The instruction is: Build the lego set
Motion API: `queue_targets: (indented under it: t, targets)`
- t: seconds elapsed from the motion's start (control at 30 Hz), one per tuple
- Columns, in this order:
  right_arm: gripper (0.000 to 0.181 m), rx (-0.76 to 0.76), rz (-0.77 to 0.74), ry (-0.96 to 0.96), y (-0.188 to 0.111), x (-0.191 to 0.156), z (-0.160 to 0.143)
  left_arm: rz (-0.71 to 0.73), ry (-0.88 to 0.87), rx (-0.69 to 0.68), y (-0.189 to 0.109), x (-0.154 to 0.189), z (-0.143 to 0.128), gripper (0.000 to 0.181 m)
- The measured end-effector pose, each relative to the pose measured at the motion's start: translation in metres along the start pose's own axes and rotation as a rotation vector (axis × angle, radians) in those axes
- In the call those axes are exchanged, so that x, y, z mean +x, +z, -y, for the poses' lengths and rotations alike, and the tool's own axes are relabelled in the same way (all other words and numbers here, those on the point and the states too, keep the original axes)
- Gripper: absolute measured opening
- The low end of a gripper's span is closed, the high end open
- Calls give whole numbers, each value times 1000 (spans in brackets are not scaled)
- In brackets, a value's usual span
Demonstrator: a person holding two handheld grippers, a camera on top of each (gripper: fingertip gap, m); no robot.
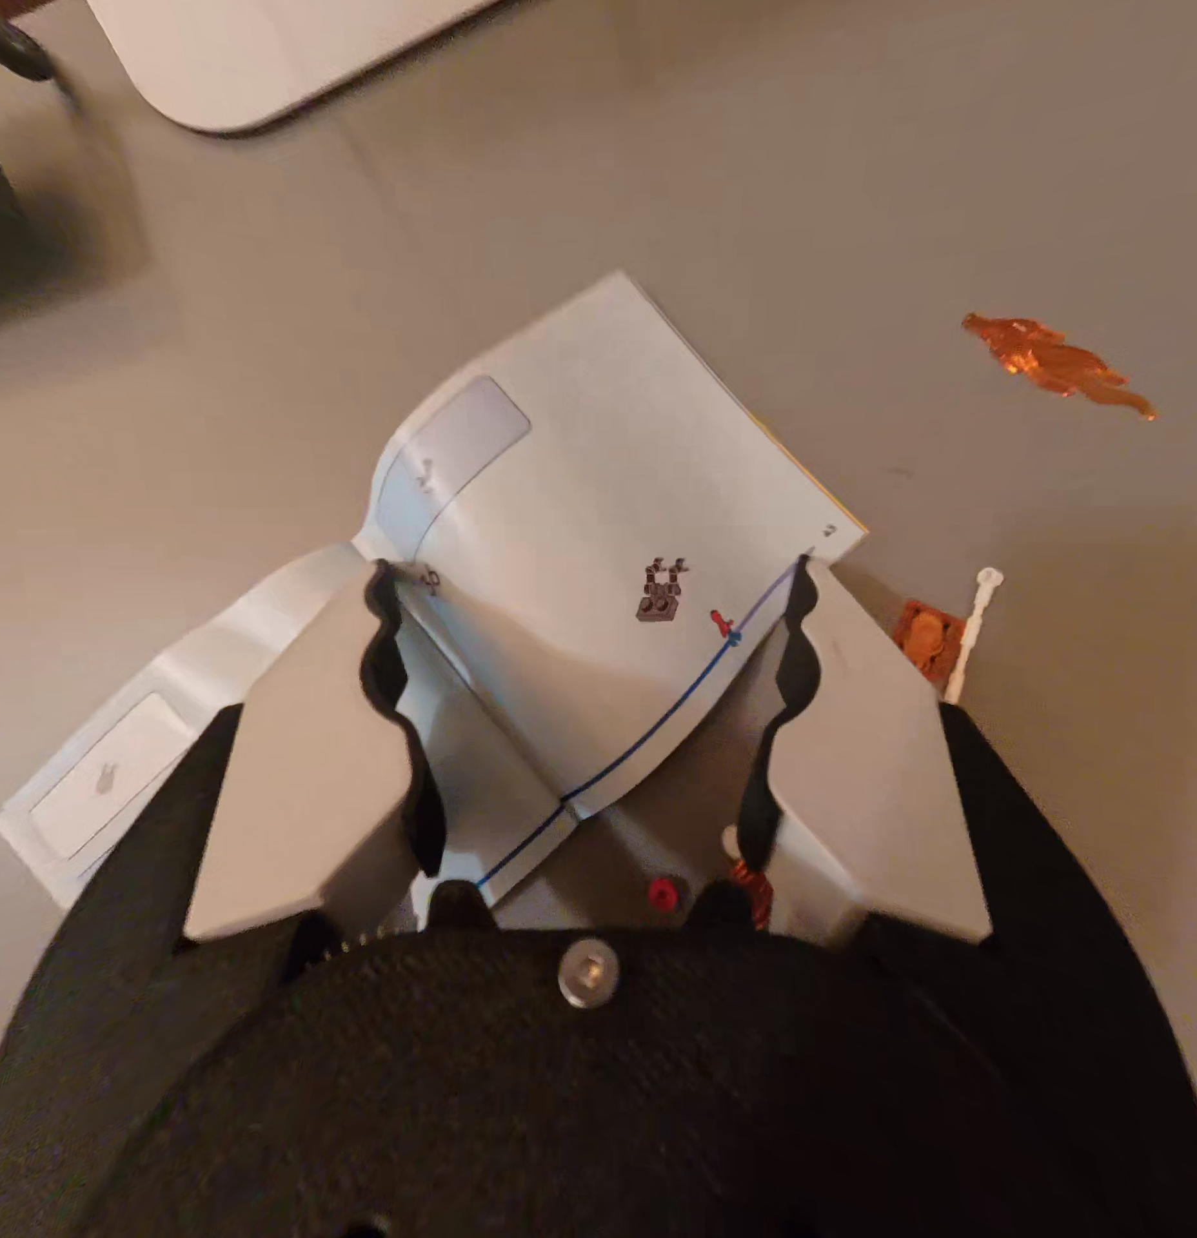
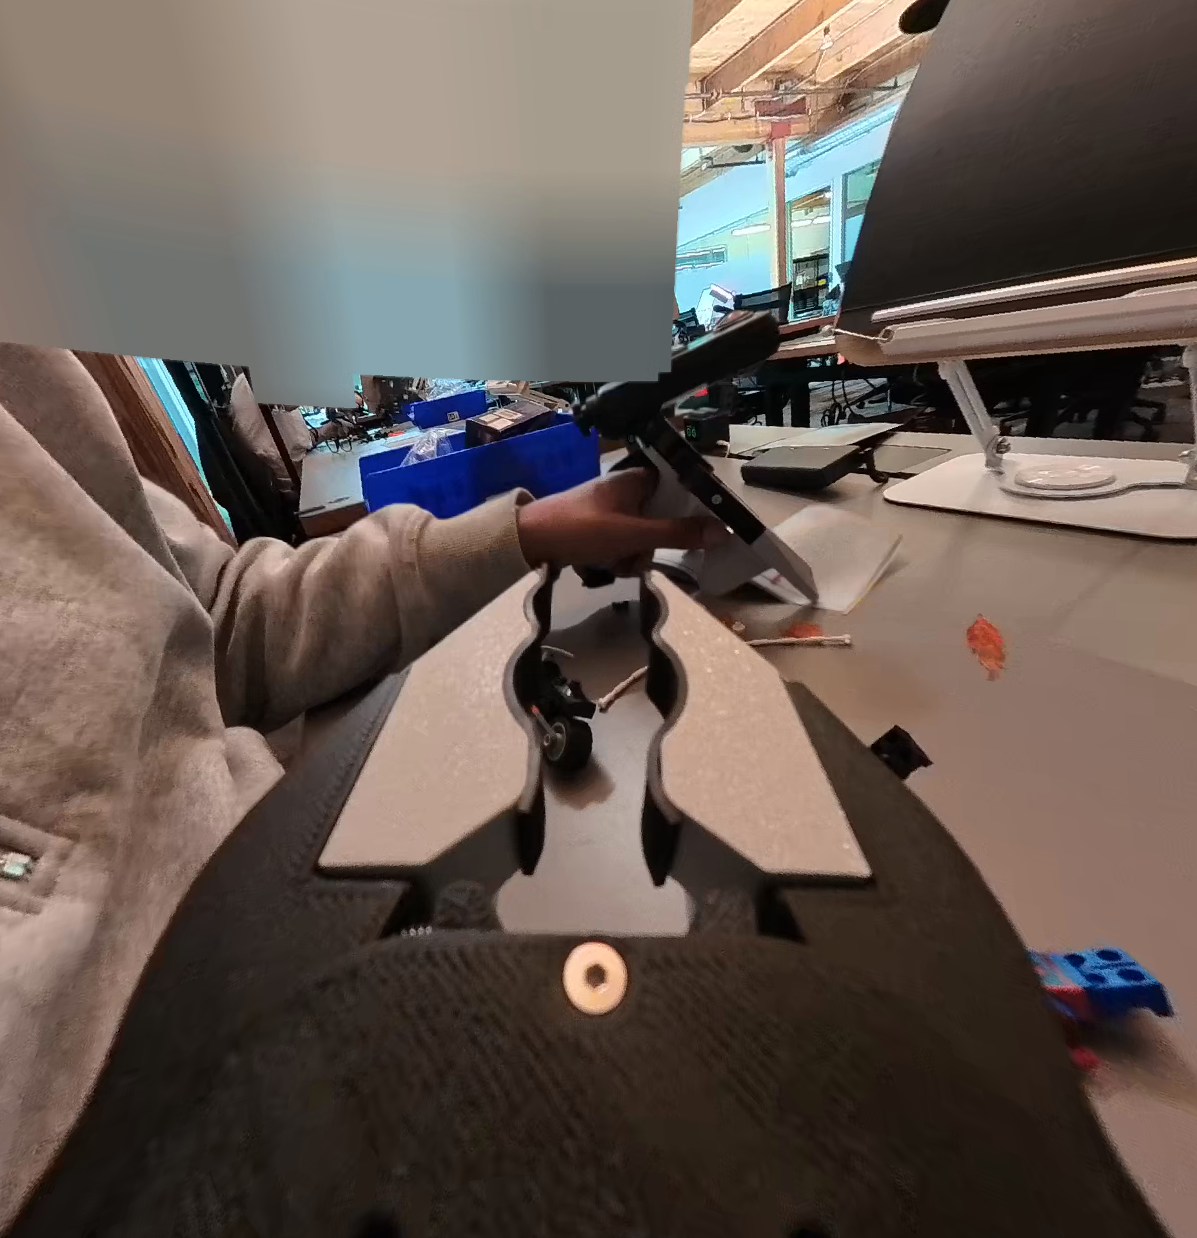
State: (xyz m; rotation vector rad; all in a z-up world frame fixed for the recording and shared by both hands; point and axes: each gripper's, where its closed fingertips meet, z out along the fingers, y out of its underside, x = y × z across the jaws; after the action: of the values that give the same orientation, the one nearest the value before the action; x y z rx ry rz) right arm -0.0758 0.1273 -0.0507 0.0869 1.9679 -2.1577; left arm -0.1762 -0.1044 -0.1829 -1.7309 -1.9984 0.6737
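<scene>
Your left gripper [image 1: 592, 569] hangs released, jaws wide, straddling the open white paper instruction booklet [image 1: 582, 509] lying straight ahead, its spine running diagonally between the fingers. Your right gripper [image 2: 594, 579] is parted and empty above a small black wheeled lego assembly [image 2: 566, 710]. Grey desk [image 1: 716, 201], open office behind.

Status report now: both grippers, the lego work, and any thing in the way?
Left gripper open over instruction booklet. Right gripper open, empty, above small wheeled piece. Loose orange flame piece lies beside booklet.
</scene>
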Motion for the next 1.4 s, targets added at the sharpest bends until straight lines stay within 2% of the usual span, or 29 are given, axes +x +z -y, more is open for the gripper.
queue_targets:
  t: [0.1,0.13,0.27,0.43,0.6,0.77,0.97,1.23,1.4]
  targets:
    - [24,-15,-5,-8,2,0,-2,5,8,-27,-6,-7,-1,82]
    - [24,-17,-5,-7,2,0,-2,5,6,-22,-6,-9,-1,78]
    - [24,-10,-6,4,1,1,-1,-1,6,-7,-7,-13,0,70]
    - [25,-6,-7,8,1,2,-1,-77,-71,41,-14,-18,4,65]
    - [25,-7,-9,7,1,2,-1,-68,-106,107,-25,-34,9,51]
    - [25,-5,-9,9,1,2,-1,-53,-155,172,-40,-57,11,52]
    - [25,-10,-11,6,2,2,-1,-20,-222,218,-60,-87,-3,62]
    - [25,-23,-16,11,4,3,-3,-209,-346,390,-103,-87,-12,76]
    - [26,-40,-20,22,7,5,-5,-309,-427,411,-110,-86,-23,82]
